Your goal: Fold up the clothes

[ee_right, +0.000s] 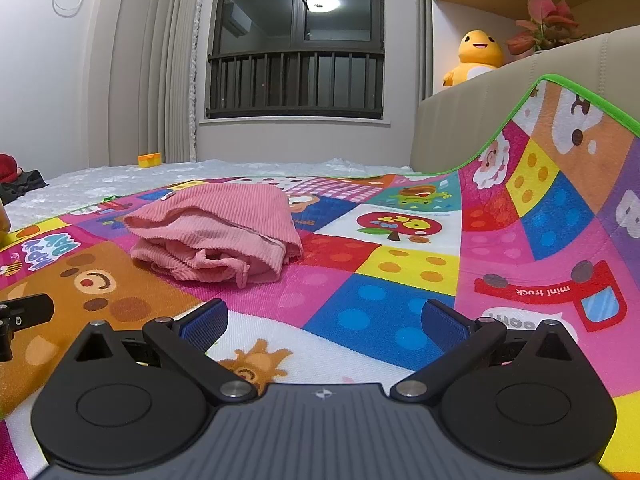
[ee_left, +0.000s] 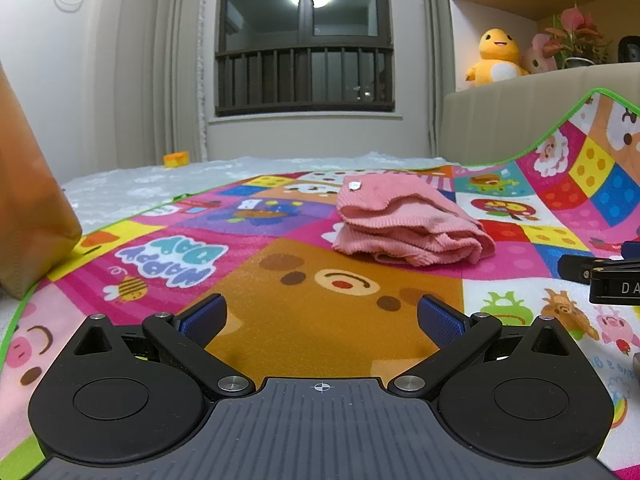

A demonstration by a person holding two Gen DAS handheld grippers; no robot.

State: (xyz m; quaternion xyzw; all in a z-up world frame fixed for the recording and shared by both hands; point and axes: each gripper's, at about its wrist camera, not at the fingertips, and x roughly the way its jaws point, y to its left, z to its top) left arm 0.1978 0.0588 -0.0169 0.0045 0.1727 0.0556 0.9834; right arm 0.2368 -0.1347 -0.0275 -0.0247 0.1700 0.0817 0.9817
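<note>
1. The left tongs [ee_left: 322,316] are spread wide and hold nothing; they hover low over the mat [ee_left: 304,320], above an orange bear picture.
2. The right tongs [ee_right: 324,320] are also spread wide and empty, low over blue and white squares of the mat [ee_right: 400,264].
3. The pink garment [ee_left: 404,222] lies on the mat as a folded, somewhat bunched pile, ahead of both tongs and apart from them.
4. In the right view the garment [ee_right: 224,232] is ahead and to the left.
5. The right edge of the mat rises against a beige headboard [ee_left: 500,120].
6. A yellow plush toy [ee_right: 478,54] sits on the ledge behind the headboard.
</note>
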